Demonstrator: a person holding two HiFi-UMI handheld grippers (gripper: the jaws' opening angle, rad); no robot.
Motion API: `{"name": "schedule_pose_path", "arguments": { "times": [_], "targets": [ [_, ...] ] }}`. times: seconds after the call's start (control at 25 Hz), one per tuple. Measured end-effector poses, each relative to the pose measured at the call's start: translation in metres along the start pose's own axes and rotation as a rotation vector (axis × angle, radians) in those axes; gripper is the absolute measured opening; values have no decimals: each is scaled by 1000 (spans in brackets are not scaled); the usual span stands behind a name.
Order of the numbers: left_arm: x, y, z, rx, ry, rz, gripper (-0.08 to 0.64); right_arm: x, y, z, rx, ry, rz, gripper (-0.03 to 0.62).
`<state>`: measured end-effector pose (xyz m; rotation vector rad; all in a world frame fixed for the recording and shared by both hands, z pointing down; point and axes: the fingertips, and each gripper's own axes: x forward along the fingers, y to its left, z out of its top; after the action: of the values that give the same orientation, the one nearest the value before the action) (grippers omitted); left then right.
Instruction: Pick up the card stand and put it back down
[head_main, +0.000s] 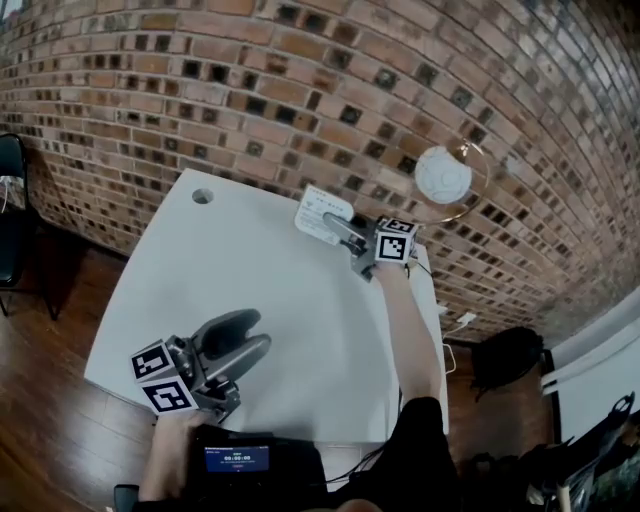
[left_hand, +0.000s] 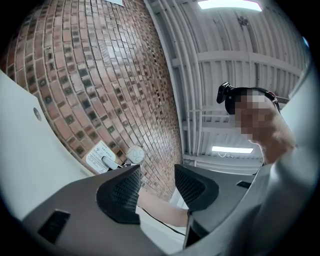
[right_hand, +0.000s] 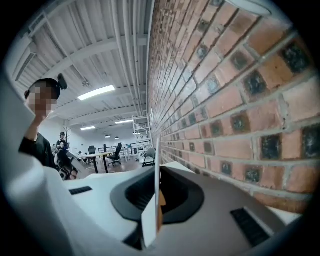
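Right gripper view is showing the right gripper (right_hand: 158, 202) clamping the card stand (right_hand: 157, 165) edge-on, with the jaws pressing together on its thin sheet, probably so the card is not twisting. Head view is placing it at the white table's (head_main: 270, 300) far edge, beside the brick wall (head_main: 300, 90); I cannot tell whether it is lifted. The left gripper (head_main: 255, 335) is hovering near the body, jaws apart and empty, out of the way. Print on the card is showing too small to read.
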<state>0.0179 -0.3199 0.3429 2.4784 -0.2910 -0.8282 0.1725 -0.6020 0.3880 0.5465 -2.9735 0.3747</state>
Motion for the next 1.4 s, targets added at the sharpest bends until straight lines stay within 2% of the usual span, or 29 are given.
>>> {"name": "schedule_pose_path", "arguments": {
  "times": [0.32, 0.56, 0.8, 1.12, 1.4],
  "targets": [
    [19, 45, -14, -3, 63, 72, 207, 27, -64, -11, 39, -9, 17, 29],
    [39, 74, -21, -35, 148, 138, 207, 41, -74, -14, 33, 20, 56, 29],
    [51, 99, -34, -71, 189, 187, 207, 55, -78, -17, 10, 58, 93, 29],
    [53, 100, -35, -87, 178, 186, 207, 67, -93, -27, 28, 102, 129, 31],
    [54, 95, -37, -83, 194, 170, 207, 68, -104, -31, 53, 145, 101, 56]
  ]
}}
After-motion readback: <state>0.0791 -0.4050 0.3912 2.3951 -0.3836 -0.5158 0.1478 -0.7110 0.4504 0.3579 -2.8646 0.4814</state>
